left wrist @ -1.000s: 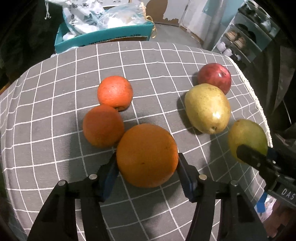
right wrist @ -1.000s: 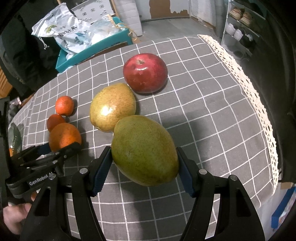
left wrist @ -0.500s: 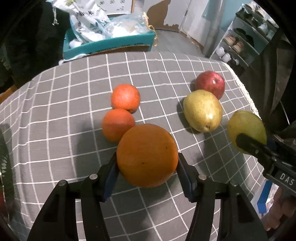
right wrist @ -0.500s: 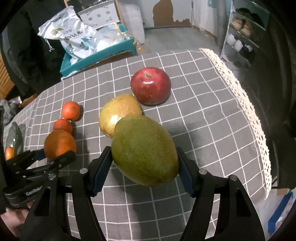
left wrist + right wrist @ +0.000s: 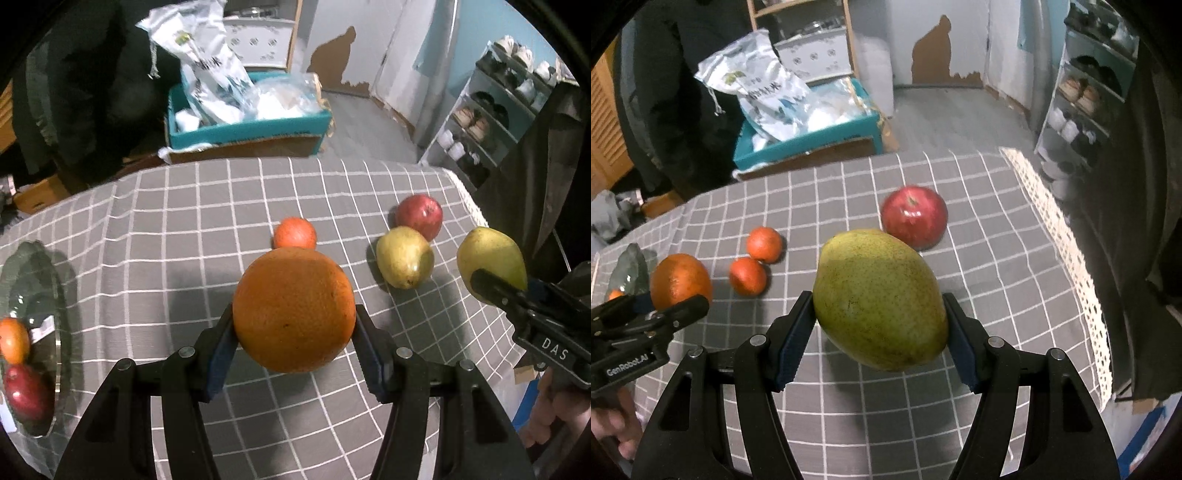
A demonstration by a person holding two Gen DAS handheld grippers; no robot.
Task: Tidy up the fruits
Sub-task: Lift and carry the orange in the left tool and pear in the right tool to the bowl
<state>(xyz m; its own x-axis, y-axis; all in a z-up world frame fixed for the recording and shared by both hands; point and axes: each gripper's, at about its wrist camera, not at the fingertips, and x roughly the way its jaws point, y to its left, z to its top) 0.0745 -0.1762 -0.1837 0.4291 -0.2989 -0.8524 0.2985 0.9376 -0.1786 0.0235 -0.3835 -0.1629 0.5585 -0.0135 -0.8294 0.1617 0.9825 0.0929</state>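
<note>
Left claw (image 5: 294, 339) clamps big orange (image 5: 293, 309), held above checked tabletop (image 5: 166, 236). Right claw (image 5: 881, 332) clamps green mango (image 5: 880, 298), also off the tabletop. Landmark: red apple (image 5: 915, 217). Yellow pear (image 5: 405, 256) touching it on near side. Two small oranges (image 5: 748, 276) (image 5: 764, 244) well left of apple. Glass plate (image 5: 59, 343) far left of apple, holds fruit. Teal box (image 5: 245, 129) beyond apple, off tabletop.

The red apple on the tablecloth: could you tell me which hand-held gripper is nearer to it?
Right. The right hand-held gripper, holding a mango, is just in front of the red apple; the left hand-held gripper is farther left.
</note>
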